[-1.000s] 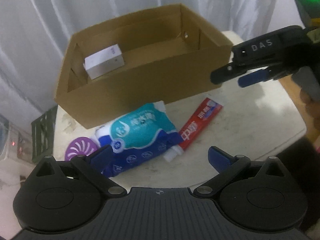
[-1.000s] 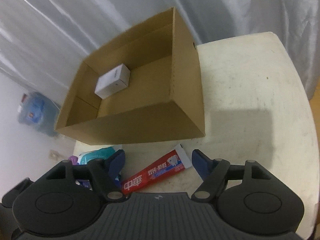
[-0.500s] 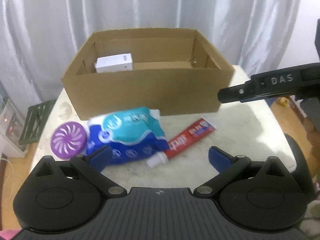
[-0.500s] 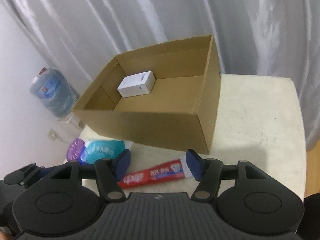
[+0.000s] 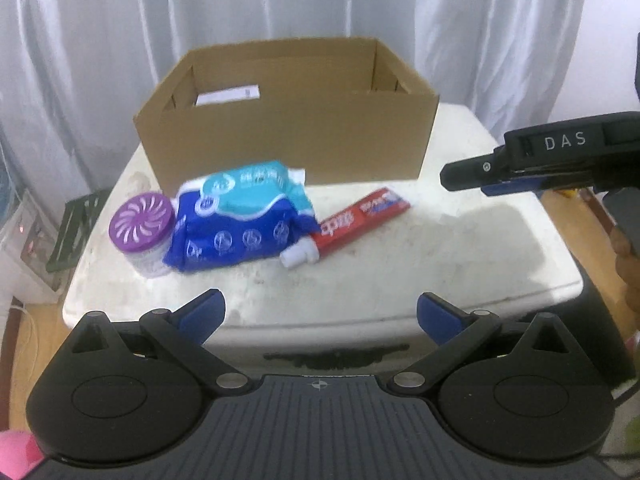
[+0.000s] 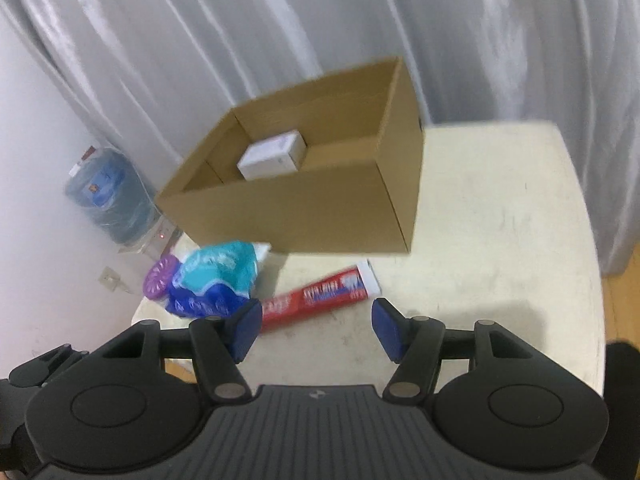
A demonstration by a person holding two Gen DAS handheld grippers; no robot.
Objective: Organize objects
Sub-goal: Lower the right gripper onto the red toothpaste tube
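Observation:
A brown cardboard box [image 5: 288, 140] stands at the back of the white table [image 5: 440, 248], with a small white box [image 6: 272, 156] inside. In front of it lie a red toothpaste tube [image 5: 356, 220], a blue and teal refill pouch [image 5: 240, 216] and a purple-lidded jar [image 5: 142, 232]. My left gripper [image 5: 320, 314] is open and empty, held back over the table's front edge. My right gripper [image 6: 316, 326] is open and empty, above the table near the toothpaste tube [image 6: 320, 296]; it also shows at the right of the left wrist view [image 5: 472, 178].
White curtains hang behind the table. A water dispenser bottle [image 6: 108, 196] stands on the floor at the left. A dark green crate [image 5: 72, 232] sits beside the table's left side. The right half of the table [image 6: 500, 240] is bare.
Both grippers have pulled back and away from the box, so the table and objects look farther off. The objects have not moved. Both grippers stay open.

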